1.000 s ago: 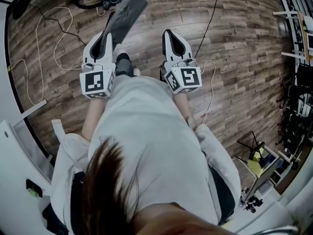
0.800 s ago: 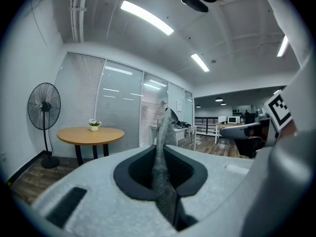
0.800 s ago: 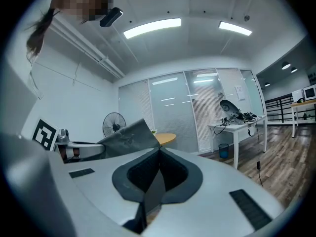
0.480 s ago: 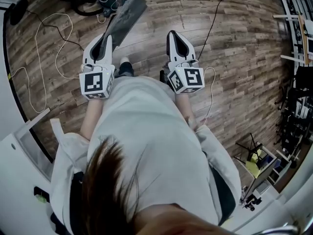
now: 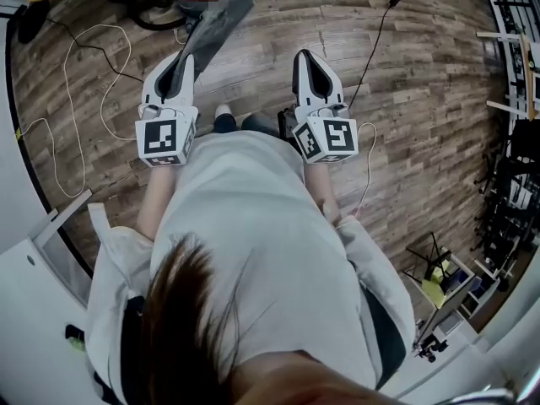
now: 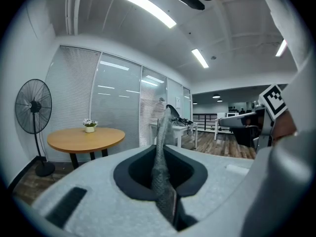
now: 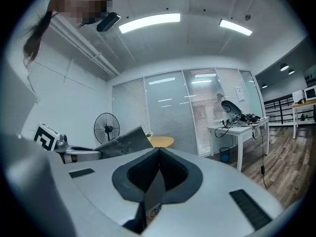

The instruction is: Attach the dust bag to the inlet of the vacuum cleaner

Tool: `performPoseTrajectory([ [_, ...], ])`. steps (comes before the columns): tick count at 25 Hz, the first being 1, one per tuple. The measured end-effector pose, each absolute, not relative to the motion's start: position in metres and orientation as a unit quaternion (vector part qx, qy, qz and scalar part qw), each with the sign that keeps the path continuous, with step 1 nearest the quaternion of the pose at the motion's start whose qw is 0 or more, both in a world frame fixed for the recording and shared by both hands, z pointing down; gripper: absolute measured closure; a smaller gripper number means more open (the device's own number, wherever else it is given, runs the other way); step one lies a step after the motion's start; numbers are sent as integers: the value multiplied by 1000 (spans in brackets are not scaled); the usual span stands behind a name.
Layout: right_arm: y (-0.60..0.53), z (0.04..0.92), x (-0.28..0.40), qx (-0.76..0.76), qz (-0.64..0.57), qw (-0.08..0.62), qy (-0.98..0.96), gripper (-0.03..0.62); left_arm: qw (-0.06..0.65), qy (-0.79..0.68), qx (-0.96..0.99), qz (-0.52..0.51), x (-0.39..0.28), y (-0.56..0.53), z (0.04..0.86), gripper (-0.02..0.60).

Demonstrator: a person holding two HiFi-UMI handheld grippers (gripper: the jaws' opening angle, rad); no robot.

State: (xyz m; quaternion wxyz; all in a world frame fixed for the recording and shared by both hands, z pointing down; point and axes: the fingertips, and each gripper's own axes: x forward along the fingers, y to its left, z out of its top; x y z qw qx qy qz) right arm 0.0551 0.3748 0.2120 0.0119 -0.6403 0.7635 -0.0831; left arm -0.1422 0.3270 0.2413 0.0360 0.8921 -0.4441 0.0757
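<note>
In the head view my left gripper is shut on the near end of a flat grey dust bag, which sticks out ahead over the wooden floor. The left gripper view shows the bag edge-on, pinched between the jaws and rising past them. My right gripper is held level beside it, shut and empty; its pads meet with nothing between them. From the right gripper view the bag appears off to the left. A red and black machine with a dark hose lies at the top edge, partly hidden.
White cables loop over the floor at the left and a black cable runs at the right. A round wooden table, a standing fan and a white desk stand ahead. Racks line the right side.
The person has walked forward with both grippers held out. The floor has slid toward me, and the red machine and hose now lie closer to the bag's far end. Both grips are unchanged.
</note>
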Motion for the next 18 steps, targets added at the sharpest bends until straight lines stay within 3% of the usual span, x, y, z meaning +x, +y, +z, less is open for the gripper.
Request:
performPoseTrajectory([
  [18,301,226,72,-592,-106,-9,799,592,69,-498,860,92,-135,282,256,543],
])
